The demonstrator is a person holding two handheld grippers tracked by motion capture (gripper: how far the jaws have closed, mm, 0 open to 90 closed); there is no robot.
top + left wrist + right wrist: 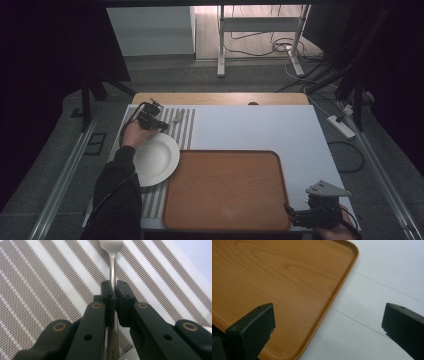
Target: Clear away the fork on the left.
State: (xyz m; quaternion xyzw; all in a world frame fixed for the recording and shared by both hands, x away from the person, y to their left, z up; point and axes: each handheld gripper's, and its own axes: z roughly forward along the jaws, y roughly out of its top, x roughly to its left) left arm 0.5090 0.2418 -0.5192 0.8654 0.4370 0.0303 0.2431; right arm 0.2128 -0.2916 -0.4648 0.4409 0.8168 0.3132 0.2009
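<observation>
Left gripper (114, 293): matte black, two jaws made of flat bars, brass-coloured pivot bushings, small dark screw holes along bars, blocky pads (107, 300) at tips with round recesses. Black cable (131, 116) loops off it in high view. Left arm: black long sleeve (116, 192) to wrist.

Right gripper (291, 214): black boxy body, grey three-cornered plate (327, 189) on top with dark holes. Its own view: jaws (254, 326) thick, square-ended, matte black, small hole near each tip.

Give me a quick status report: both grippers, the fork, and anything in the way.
Left gripper shut on silver metal fork, over striped placemat. Right gripper open, over wooden tray corner. Round white plate beside the fork.
</observation>
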